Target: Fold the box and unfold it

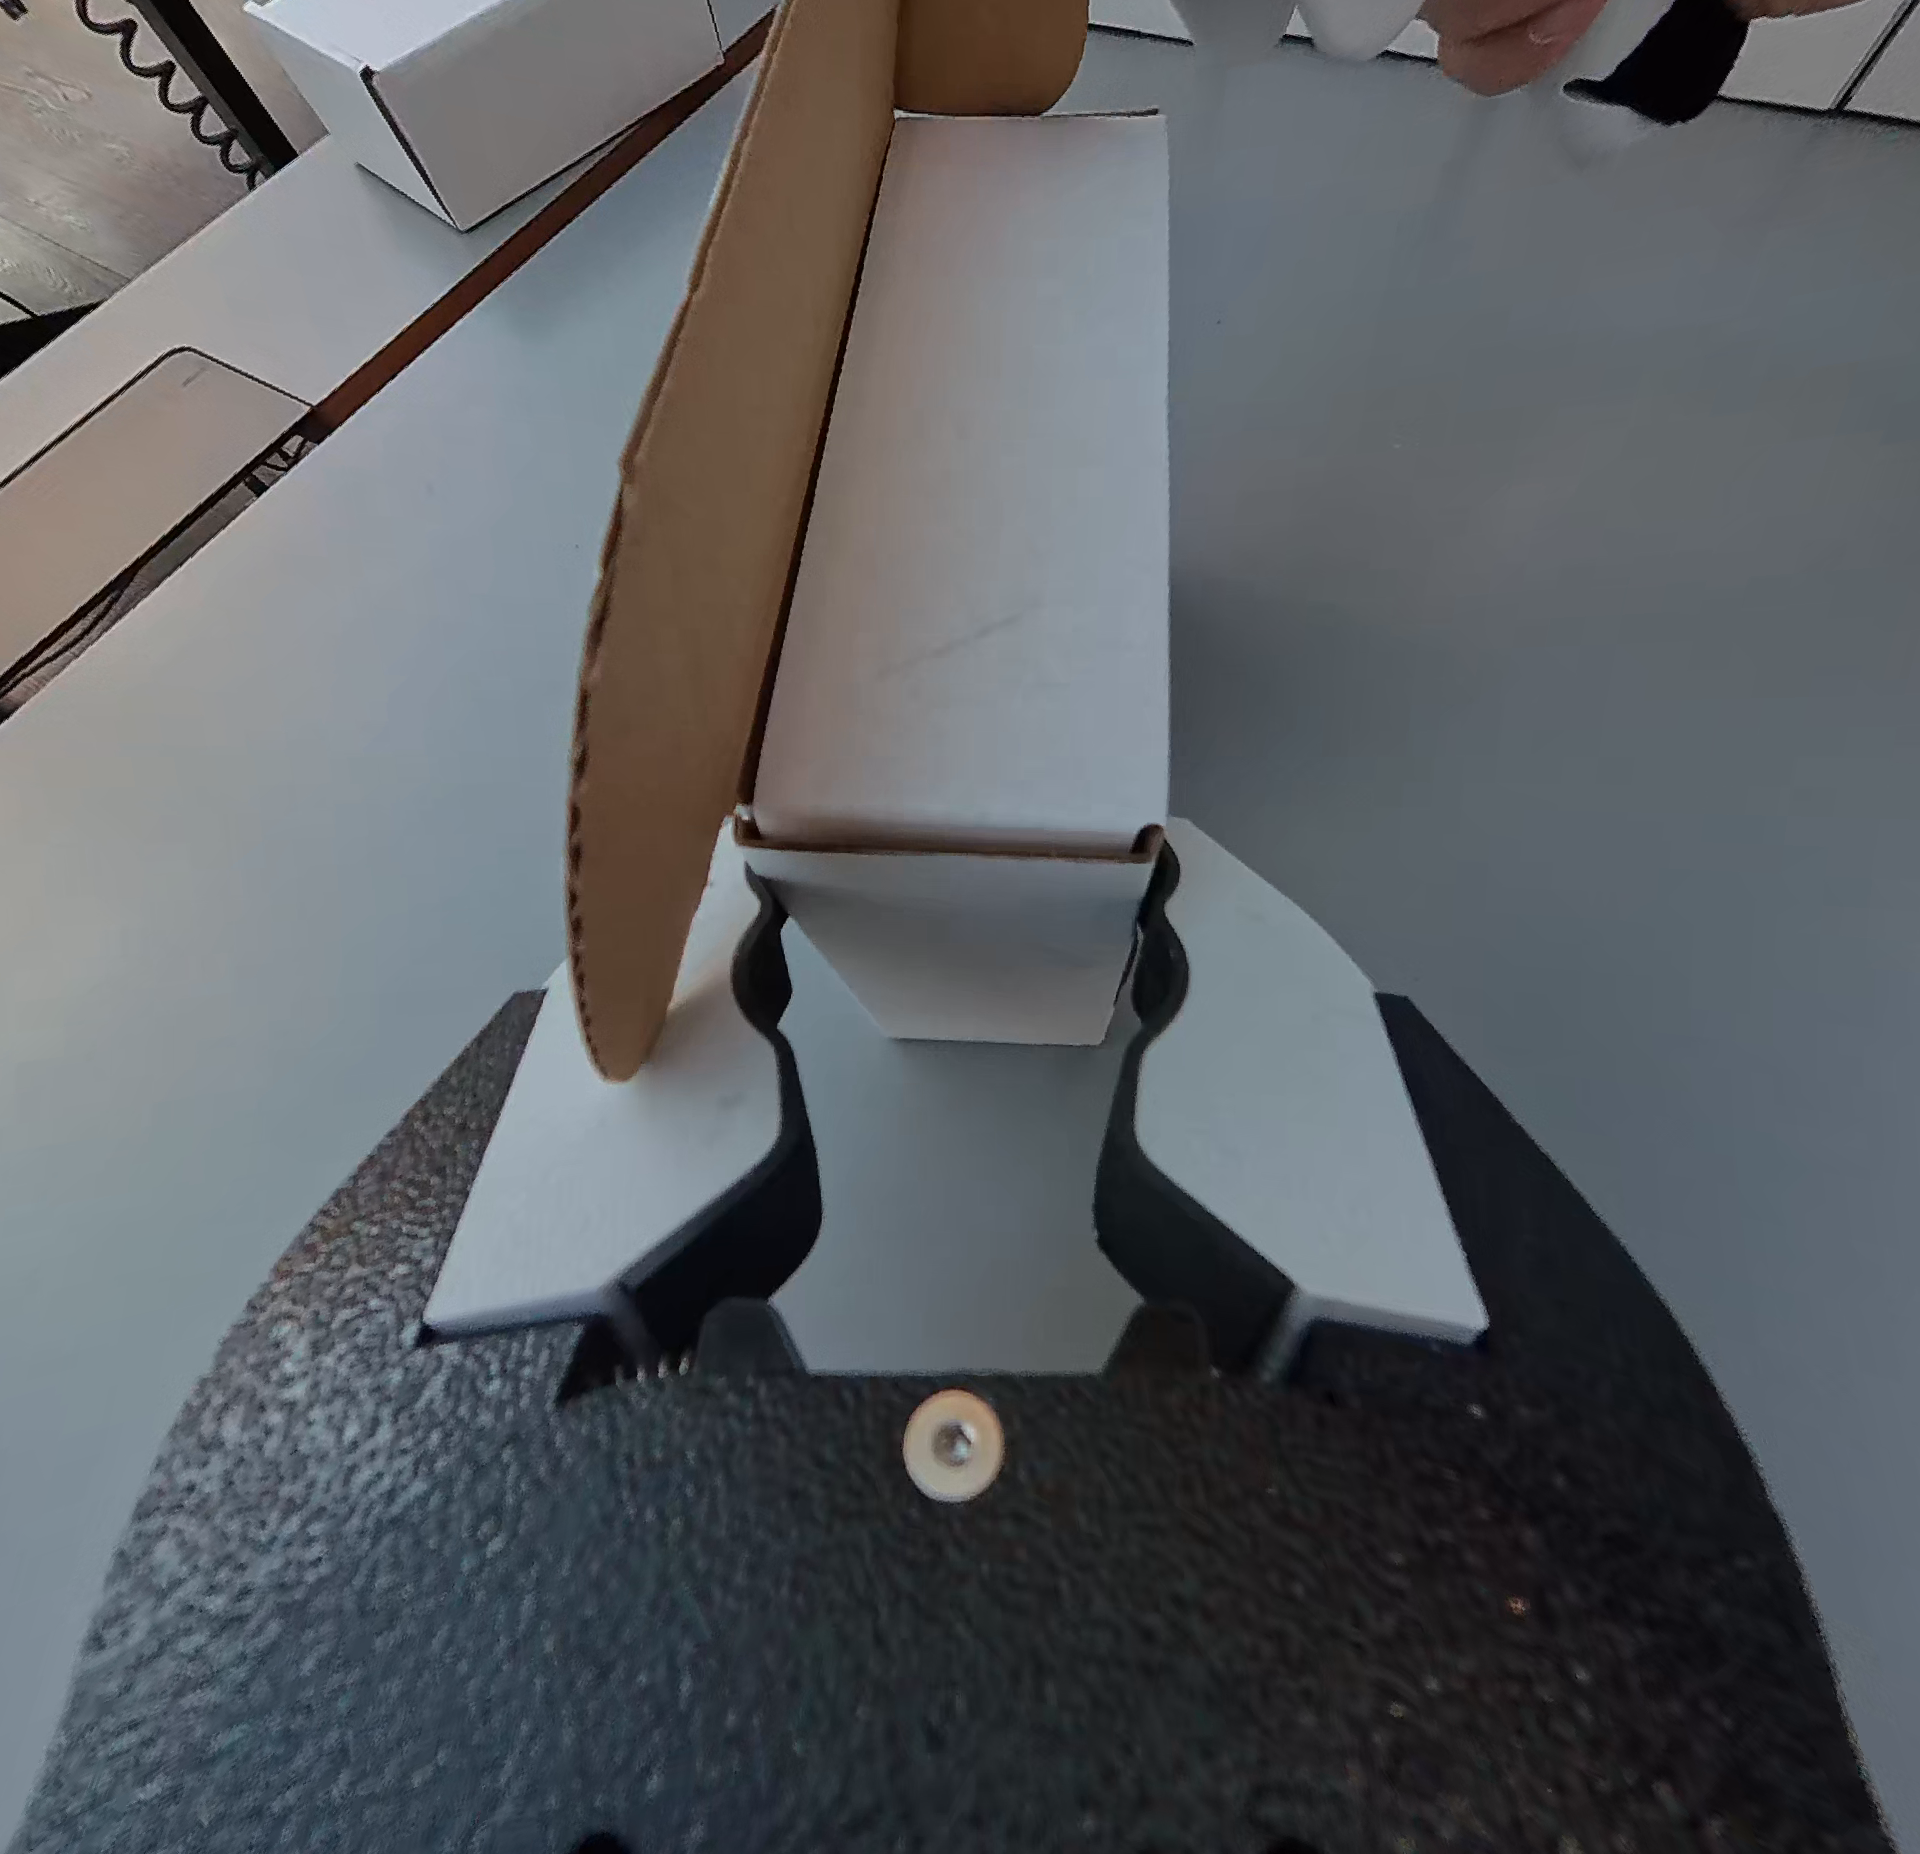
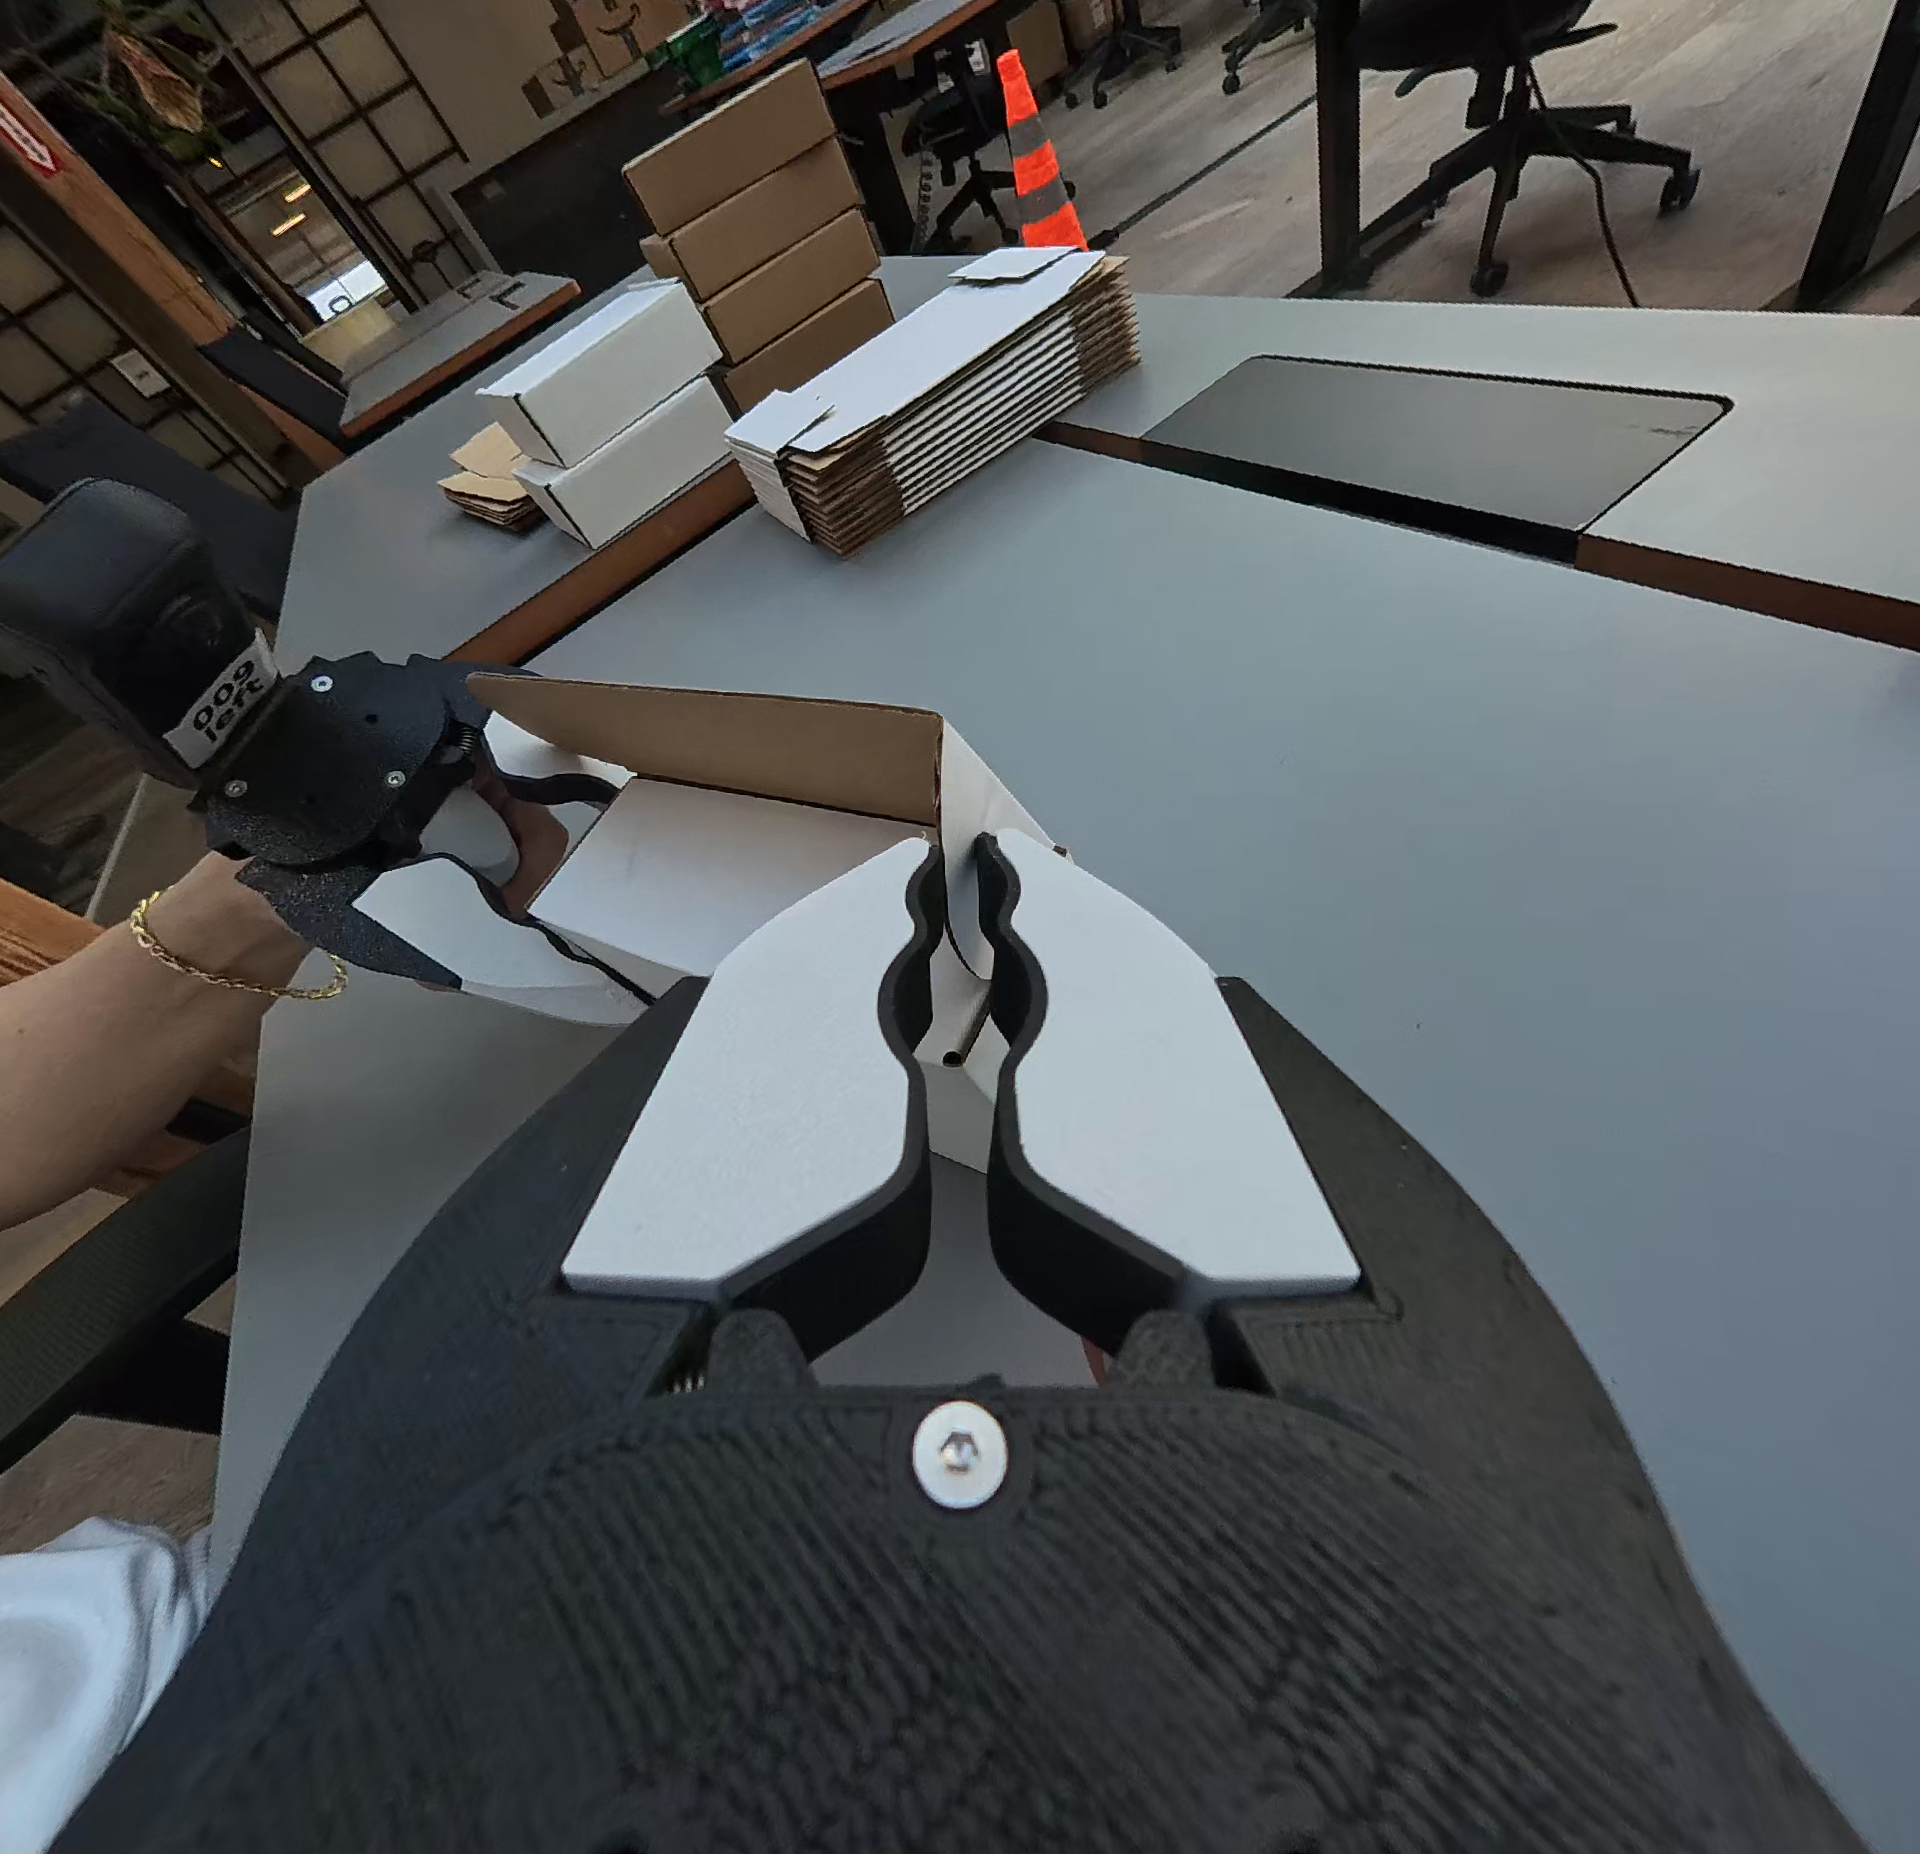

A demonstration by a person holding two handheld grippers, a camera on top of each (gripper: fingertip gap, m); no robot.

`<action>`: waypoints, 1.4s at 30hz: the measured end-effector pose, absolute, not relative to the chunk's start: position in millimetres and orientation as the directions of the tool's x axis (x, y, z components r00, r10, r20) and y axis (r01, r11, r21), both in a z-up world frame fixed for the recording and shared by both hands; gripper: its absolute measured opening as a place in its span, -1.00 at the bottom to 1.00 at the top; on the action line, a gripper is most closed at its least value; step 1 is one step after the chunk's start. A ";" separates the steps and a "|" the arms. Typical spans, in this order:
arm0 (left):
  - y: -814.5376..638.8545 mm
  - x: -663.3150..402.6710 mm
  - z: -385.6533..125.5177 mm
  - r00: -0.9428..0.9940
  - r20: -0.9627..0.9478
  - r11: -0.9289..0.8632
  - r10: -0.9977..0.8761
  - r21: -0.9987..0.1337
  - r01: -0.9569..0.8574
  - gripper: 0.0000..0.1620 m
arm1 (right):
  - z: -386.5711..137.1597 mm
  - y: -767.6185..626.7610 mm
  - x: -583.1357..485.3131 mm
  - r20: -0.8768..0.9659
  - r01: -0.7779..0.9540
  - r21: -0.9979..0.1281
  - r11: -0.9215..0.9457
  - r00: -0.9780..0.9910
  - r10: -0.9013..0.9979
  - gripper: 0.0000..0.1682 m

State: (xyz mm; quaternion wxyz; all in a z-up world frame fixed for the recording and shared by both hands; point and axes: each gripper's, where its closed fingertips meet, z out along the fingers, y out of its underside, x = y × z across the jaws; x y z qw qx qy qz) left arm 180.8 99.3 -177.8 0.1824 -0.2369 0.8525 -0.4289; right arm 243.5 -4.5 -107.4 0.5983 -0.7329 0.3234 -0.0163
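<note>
A long white cardboard box (image 1: 987, 505) lies on the grey table (image 1: 1558, 661), its brown-lined lid (image 1: 707, 557) standing open along one long side. My left gripper (image 1: 961, 931) is shut on the box's near end, one finger on each side wall. In the right wrist view the box (image 2: 707, 869) shows with its lid (image 2: 727, 744) up and the left gripper (image 2: 540, 869) at its far end. My right gripper (image 2: 958, 864) is shut on a thin white end flap (image 2: 961, 931) at the other end. Its white fingers (image 1: 1340, 7) show at the top of the left wrist view.
A stack of flat box blanks (image 2: 935, 402), folded white boxes (image 2: 613, 422) and stacked brown boxes (image 2: 758, 215) stand at the table's far side. Another white box (image 1: 488, 69) lies far left. A dark inset panel (image 2: 1434, 433) is at the right. An orange cone (image 2: 1039, 163) stands beyond.
</note>
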 end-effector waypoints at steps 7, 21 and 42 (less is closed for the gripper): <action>99.9 180.2 -177.8 -0.818 -0.100 0.511 -0.566 -0.822 -0.253 -0.20 | -106.1 -3.2 241.9 -0.321 -0.413 -0.909 -0.050 0.774 -0.546 -0.93; 102.0 180.7 -180.5 -0.807 -0.061 0.512 -0.587 -0.801 -0.312 -0.20 | -110.7 1.4 247.2 -0.252 -0.408 -0.901 -0.148 0.770 -0.586 -0.95; 128.6 157.3 -107.9 -0.730 -0.245 0.337 -0.639 -0.941 0.021 -0.69 | -116.5 -1.0 255.9 -0.072 -0.317 -0.925 -0.207 0.685 -0.725 -0.98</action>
